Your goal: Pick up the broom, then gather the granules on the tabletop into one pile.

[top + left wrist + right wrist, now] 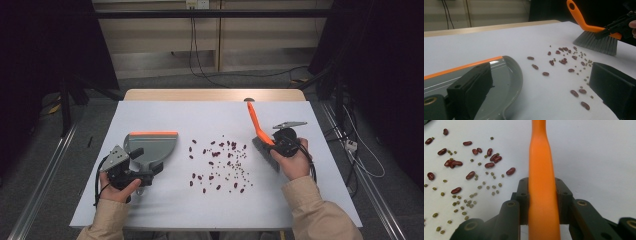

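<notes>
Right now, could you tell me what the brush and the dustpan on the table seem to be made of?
The brush looks like moulded plastic: its orange handle is smooth with a soft sheen, and the grey bristles look like fine synthetic fibre. The dustpan also seems to be plastic, grey and glossy enough to catch reflections, with an orange strip along its front lip that may be rubber, though I cannot be sure.

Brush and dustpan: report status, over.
Right gripper shut on brush handle. Left gripper at dustpan, jaws look open. Beans scattered between brush and pan. Nothing in the way.

Soft even overhead light, dark surroundings, blurred close foregrounds.
</notes>
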Available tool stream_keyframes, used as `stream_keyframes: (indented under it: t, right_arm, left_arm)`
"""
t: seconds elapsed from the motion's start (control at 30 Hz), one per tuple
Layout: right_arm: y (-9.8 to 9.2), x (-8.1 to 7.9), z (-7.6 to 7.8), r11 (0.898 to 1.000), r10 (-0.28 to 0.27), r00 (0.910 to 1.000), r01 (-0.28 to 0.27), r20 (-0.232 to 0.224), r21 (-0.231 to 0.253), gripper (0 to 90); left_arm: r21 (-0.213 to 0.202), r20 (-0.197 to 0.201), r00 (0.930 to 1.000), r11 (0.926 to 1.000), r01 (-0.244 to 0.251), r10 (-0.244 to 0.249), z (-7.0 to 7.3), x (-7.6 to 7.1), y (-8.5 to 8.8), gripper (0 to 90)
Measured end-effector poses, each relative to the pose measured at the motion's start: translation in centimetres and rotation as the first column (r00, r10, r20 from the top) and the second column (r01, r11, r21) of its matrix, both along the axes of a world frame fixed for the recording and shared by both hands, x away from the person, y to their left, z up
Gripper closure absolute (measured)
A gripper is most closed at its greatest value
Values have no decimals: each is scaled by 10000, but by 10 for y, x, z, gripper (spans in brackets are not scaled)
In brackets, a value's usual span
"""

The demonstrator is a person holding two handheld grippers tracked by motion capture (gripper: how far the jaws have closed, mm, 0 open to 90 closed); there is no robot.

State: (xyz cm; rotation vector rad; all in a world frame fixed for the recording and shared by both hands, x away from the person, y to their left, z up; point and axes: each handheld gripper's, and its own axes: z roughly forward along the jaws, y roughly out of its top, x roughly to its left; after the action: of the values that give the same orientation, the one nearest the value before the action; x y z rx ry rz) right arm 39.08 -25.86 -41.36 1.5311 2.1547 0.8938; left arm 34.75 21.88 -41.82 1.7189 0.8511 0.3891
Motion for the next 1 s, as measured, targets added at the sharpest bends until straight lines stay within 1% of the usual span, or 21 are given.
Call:
stream_keyframes:
  t: [0.03,0.07,0.23,0.27,0.3,0.33,0.37,0.43,0.47,0.5,0.53,0.6,0.73,0.8,0.83,1.0]
  right_arm:
    - [0,0,1,10000,-30,10000,30,-26,-91,707]
    - [0,0,1,9999,-65,9999,64,-112,-80,707]
    - [-4,1,2,9998,-208,9998,208,14,78,709]
    - [-4,1,2,9999,-133,9998,131,176,72,708]
    - [-5,2,3,9996,-135,9995,128,284,253,709]
    - [-6,2,4,9984,-223,9994,209,266,516,708]
    - [-7,3,5,9982,-140,9992,118,377,591,708]
    - [-6,4,6,9986,-11,9982,-21,592,531,709]
    - [-5,4,7,9984,-18,9982,-16,605,562,708]
    - [-5,5,8,9981,94,9974,-137,711,608,708]
    - [-4,5,8,9975,99,9976,-147,691,694,708]
    - [-2,6,10,9977,190,9957,-247,903,628,708]
    - [-1,11,12,9967,389,9931,-465,1111,671,708]
    - [0,14,11,9965,395,9929,-473,1118,686,708]
    - [0,15,10,9965,360,9936,-438,1072,710,708]
    - [3,21,8,9972,406,9909,-483,1281,572,709]
  left_arm:
    - [8,28,10000,10000,3,-3,0,0,0,47]
    - [-5,31,10000,10000,-2,2,0,0,1,47]
    - [-40,39,10000,10000,-11,11,1,0,1,47]
    - [-73,47,10000,10000,7,-6,1,1,1,47]
    - [-84,47,10000,10000,2,-2,1,1,1,47]
    - [-76,41,10000,10000,6,-6,1,1,1,47]
    - [-60,41,10000,10000,19,-19,1,2,1,47]
    - [-70,50,10000,10000,17,-17,1,2,1,47]
    - [-77,33,10000,10000,26,-26,1,2,1,47]
    - [-70,35,10000,10000,18,-18,1,2,1,48]
    - [-29,16,10000,10000,11,-11,1,2,1,48]
    - [-73,-4,10000,10000,-1,1,0,2,2,47]
    - [-68,16,10000,10000,7,-7,1,2,2,47]
    - [-62,22,10000,10000,3,-3,1,2,3,47]
    - [-135,-2,10000,9999,-38,38,1,2,3,48]
    - [-154,-27,10000,9999,-26,26,1,3,3,48]
